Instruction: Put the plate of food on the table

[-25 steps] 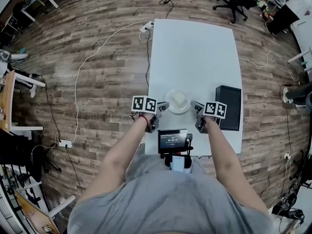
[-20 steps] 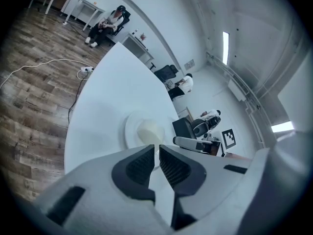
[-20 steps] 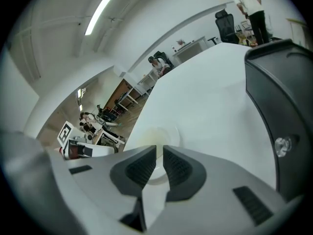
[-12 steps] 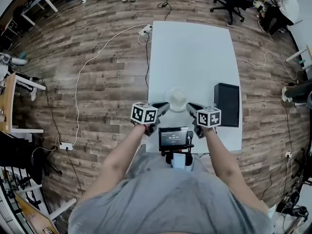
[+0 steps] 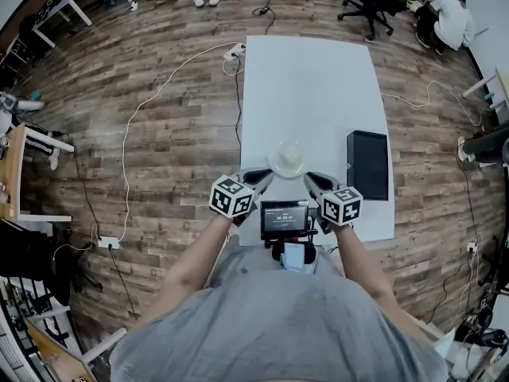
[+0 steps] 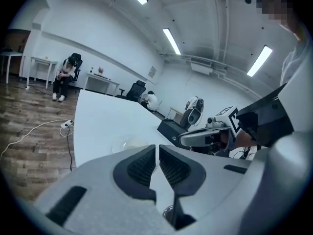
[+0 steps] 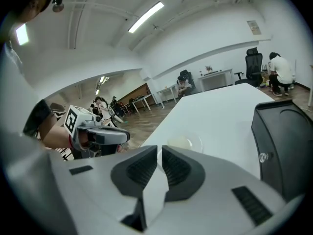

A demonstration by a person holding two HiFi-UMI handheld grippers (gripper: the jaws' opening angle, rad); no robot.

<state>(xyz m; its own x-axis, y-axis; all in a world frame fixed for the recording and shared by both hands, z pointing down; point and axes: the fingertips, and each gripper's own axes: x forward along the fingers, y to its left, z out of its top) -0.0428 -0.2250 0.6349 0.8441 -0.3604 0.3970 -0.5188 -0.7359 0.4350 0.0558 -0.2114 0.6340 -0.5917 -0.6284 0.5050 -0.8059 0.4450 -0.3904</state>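
1. Left gripper (image 5: 266, 177) first: I hold it over the near-left part of the long white rectangular table (image 5: 310, 78). Its two grey jaws are pressed together, with only a hairline slit between the ribbed pads, and nothing sits between them.
2. Over the near-right part of the table I hold the right gripper (image 5: 311, 177). Its jaws are closed up the same way, leaving a thin slit, and they pinch nothing.
3. Both grippers point away from me and slant inward, so their tips angle towards each other with a gap between them.
4. The round, pale, see-through plate (image 5: 288, 157) lies flat on the table, in its near half and about midway between the left and right edges.
5. On the plate sits a pale, creamy lump of food (image 7: 182, 143).
6. The plate lies just beyond the two sets of tips and between them, and neither gripper has hold of it. The left tips come just beside its near-left rim, and the right tips stand a little further off.
7. A flat black rectangular box (image 5: 367, 164) lies along the right edge in the near half, to the right of the plate and apart from it.
8. A small dark screen (image 5: 284, 217) sits at the middle of the near edge, between my two marker cubes.
9. Brown wooden plank floor (image 5: 159, 118) lies all round the table, and a thin white cable (image 5: 139, 106) snakes across it off the left edge.
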